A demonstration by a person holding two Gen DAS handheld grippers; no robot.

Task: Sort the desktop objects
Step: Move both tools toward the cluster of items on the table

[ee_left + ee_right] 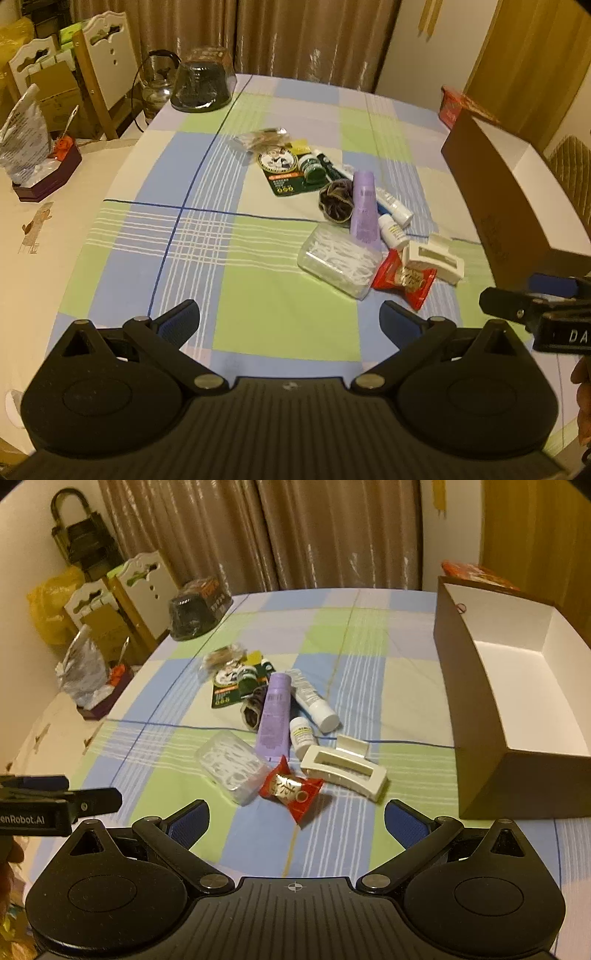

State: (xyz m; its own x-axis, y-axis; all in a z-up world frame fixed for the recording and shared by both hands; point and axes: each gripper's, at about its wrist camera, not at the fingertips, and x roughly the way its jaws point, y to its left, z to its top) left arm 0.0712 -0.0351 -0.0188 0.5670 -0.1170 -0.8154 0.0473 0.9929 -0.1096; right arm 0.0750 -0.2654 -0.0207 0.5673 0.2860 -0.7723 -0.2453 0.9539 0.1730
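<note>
A heap of small objects lies mid-table: a clear floss-pick box (338,260) (232,768), a red candy packet (404,278) (291,790), a white hair claw (432,258) (343,771), a purple tube (364,206) (275,710), a small white bottle (301,734), a white tube (314,701), a dark scrunchie (334,201) and a green card pack (286,170). My left gripper (290,323) hovers open, short of the floss box. Over the candy packet's near side, my right gripper (295,825) stands open and empty. A brown box with a white, bare inside (517,686) (517,192) stands at the right.
A checked cloth (258,258) covers the table. A dark glass cover (203,85) and a kettle (159,83) stand at the far left corner. A tissue box with a plastic bag (40,162) sits left. Chairs (140,590) and curtains are behind. A red packet (476,572) lies behind the brown box.
</note>
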